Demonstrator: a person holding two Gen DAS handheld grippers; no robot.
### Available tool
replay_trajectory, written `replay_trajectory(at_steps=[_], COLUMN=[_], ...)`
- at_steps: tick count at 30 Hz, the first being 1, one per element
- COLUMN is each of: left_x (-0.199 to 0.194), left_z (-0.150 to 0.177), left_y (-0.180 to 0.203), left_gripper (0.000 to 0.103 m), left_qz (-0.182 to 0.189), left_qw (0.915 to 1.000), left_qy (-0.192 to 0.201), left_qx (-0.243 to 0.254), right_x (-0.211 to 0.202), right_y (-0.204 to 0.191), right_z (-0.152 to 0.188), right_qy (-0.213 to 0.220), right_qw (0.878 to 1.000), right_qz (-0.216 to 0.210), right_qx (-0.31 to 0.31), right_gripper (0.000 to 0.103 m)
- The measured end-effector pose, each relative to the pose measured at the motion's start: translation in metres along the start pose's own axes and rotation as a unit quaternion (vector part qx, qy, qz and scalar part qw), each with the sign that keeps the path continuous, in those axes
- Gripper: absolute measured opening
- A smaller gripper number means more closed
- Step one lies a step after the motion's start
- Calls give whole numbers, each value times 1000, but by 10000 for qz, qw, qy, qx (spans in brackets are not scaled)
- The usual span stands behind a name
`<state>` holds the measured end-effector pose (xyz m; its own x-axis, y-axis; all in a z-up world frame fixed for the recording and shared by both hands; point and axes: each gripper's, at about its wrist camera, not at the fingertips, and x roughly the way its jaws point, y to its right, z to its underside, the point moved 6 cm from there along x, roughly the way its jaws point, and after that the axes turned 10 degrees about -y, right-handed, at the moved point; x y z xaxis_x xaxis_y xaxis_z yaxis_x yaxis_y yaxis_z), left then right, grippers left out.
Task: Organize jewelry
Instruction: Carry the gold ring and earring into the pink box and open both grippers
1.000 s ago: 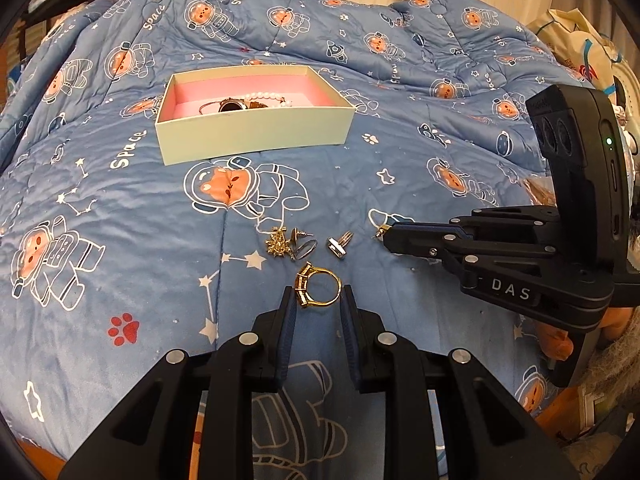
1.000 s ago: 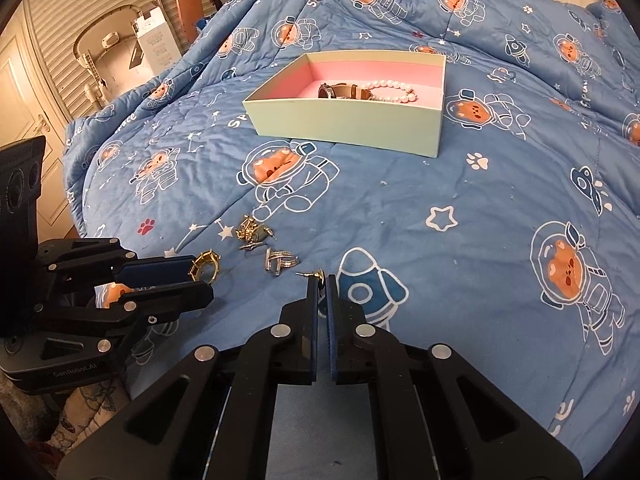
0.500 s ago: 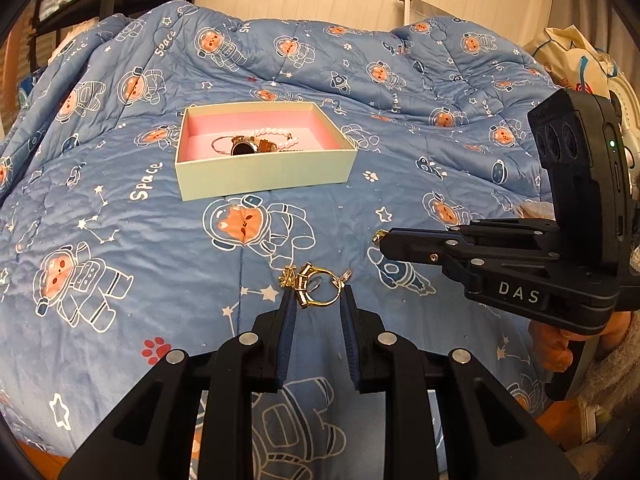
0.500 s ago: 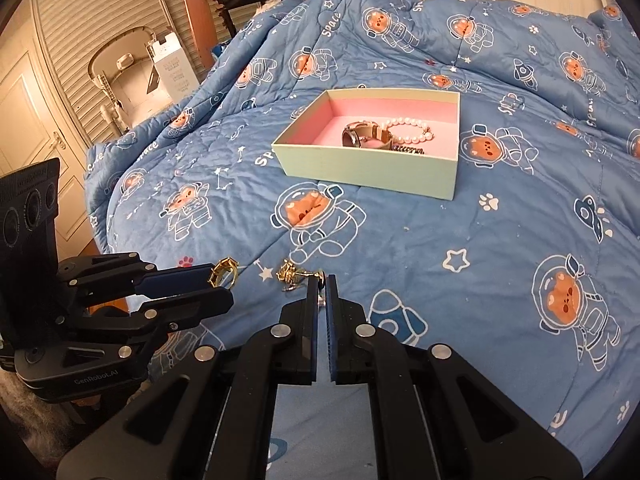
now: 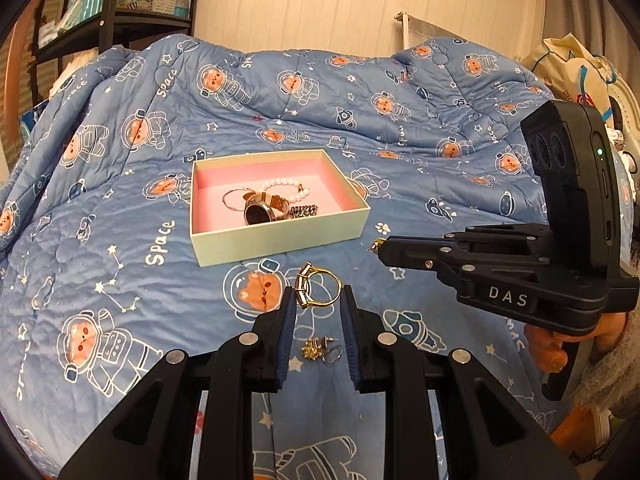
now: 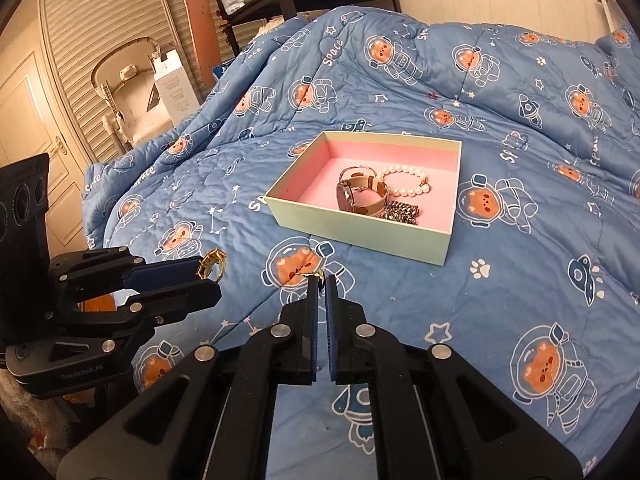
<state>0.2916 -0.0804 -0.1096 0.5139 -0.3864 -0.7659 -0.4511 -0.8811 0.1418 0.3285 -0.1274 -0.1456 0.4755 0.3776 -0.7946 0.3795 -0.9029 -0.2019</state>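
A pale green box with a pink lining sits on the blue quilt and holds a watch, a pearl bracelet and a chain. My left gripper is shut on a gold ring, held above the quilt short of the box. My right gripper is shut on a small gold earring, held in the air near the box's front right corner. Several small pieces lie on the quilt under the left gripper.
The blue astronaut quilt covers the whole bed. A black shelf stands behind at the left, and shutter doors and a white chair are off the bed's left side. A bag lies at the far right.
Both grippers have risen from the quilt and moved toward the box, the left carrying the ring and the right the earring. The other small pieces stayed on the quilt.
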Motion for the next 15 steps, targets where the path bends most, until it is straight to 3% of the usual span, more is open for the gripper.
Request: replay_trajectory(at_steps=[6,15], left_x=[6,35], left_z=[-23,-62], left_y=[-7,-41], left_gripper=[22,22], left_qz=[-75,-157], left_qw=[9999,9997], left_qy=[55,-164], left_qx=[140,78], right_x=[5,30], right_y=[8,35], right_z=[-24,-71], right_qy=[-15,-137], right_qw=[10000,9998], right_qz=[-35,91], right_qx=[-47,80], right_gripper=[4,4])
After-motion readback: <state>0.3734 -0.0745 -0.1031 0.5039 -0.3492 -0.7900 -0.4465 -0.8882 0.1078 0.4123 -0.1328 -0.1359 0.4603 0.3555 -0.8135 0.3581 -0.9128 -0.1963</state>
